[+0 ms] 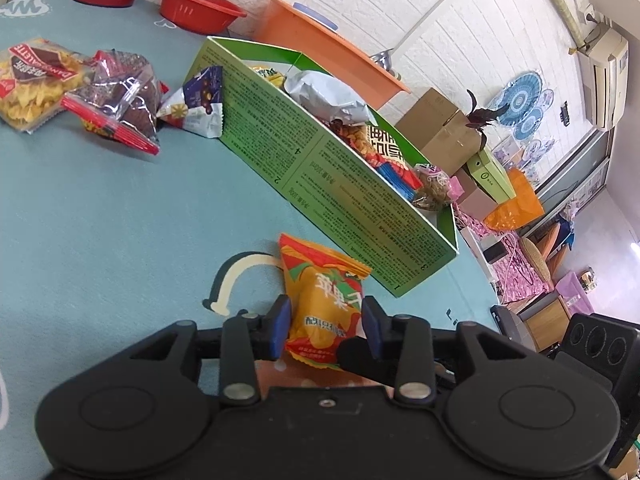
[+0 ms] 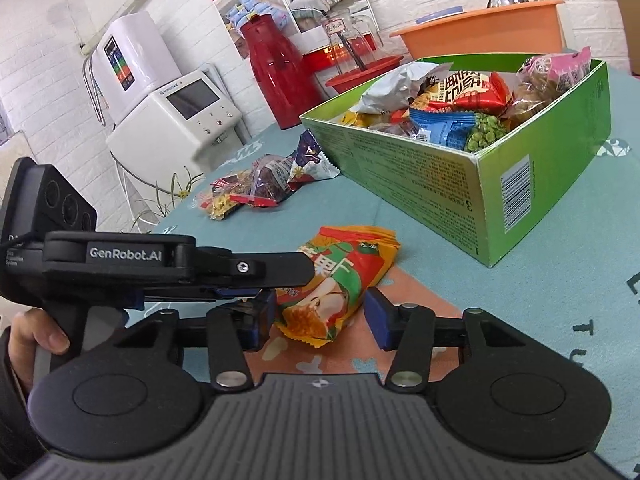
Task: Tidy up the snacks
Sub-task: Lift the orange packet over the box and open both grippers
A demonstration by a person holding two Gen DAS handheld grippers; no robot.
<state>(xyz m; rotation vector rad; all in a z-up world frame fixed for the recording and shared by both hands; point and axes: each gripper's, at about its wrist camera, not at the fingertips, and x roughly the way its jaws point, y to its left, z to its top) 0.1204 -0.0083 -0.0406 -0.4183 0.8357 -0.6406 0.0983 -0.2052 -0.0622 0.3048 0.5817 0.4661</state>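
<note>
An orange snack pack (image 1: 324, 300) (image 2: 340, 276) lies flat on the teal tablecloth in front of a green cardboard box (image 1: 320, 168) (image 2: 420, 184) full of snack bags. My left gripper (image 1: 325, 326) is open, its blue pads close on either side of the pack's near end without squeezing it. My right gripper (image 2: 320, 316) is open around the same end from another side; its right pad stands clear of the wrapper. One left finger (image 2: 280, 268) reaches over the pack. Three loose packs lie further left: yellow chips (image 1: 32, 80), a red-edged clear bag (image 1: 120, 108), a blue-white pack (image 1: 200, 100).
A red thermos (image 2: 276, 72), a red basket (image 1: 200, 8) and an orange basin (image 1: 320, 52) stand along the table's back edge by the wall. A white appliance (image 2: 176, 120) sits beyond the table. A person's hand (image 2: 36, 332) holds the left gripper's handle. Cartons are stacked past the box.
</note>
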